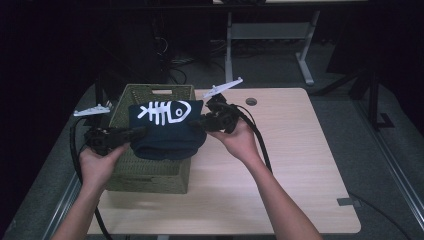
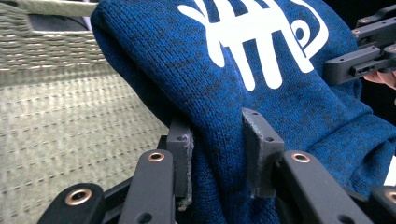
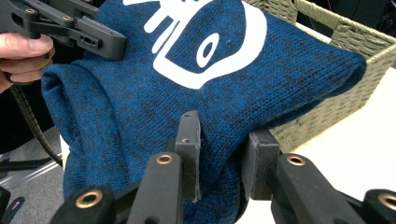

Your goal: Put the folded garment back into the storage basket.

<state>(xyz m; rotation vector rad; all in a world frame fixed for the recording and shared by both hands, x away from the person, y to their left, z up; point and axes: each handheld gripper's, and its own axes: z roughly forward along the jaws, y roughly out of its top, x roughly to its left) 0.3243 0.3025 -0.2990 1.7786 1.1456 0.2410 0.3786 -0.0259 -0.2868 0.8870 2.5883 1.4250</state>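
No words, numbers or brand names can be read. The only sign is a white fish-skeleton print on the blue knitted sweater; finer marks may be lost in the dimness.

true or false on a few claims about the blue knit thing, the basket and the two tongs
1. Both tongs grip the blue knit garment. True: left tongs and right tongs each pinch a fold.
2. The garment lies flat on the table. False: it is held over the woven basket.
3. Its print is a white fish skeleton. True.
4. The basket is red plastic. False: it is olive-green and woven.
5. The basket stands on the table's left part. True.
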